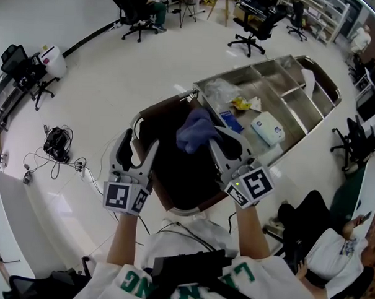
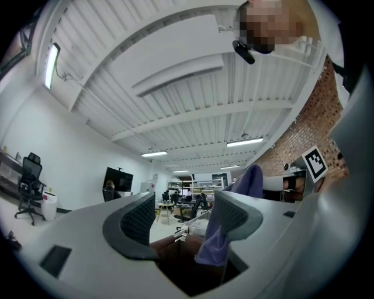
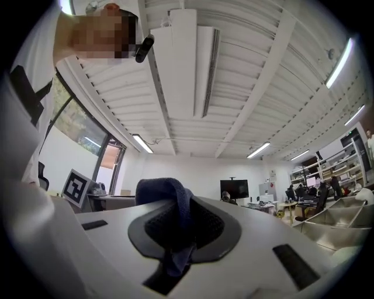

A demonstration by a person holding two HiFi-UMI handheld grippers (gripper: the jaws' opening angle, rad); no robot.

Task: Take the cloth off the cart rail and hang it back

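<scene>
A blue cloth [image 1: 197, 132] hangs bunched from my right gripper [image 1: 220, 140], which is shut on it above the near end of the steel cart [image 1: 303, 61]. In the right gripper view a fold of the cloth [image 3: 166, 193] is pinched between the pads of that gripper [image 3: 181, 225] and sticks up over them. My left gripper [image 1: 140, 144] stands open just left of the cloth, over the dark bag [image 1: 174, 176], with nothing between its fingers. In the left gripper view the cloth [image 2: 250, 182] droops behind the right finger of that gripper [image 2: 184, 216].
The cart's trays hold a white box [image 1: 267, 129], a yellow item [image 1: 242, 103] and clear plastic. A person [image 1: 314, 238] sits low at the right. Cables [image 1: 57, 143] lie on the floor at the left. Office chairs [image 1: 251, 31] stand farther off.
</scene>
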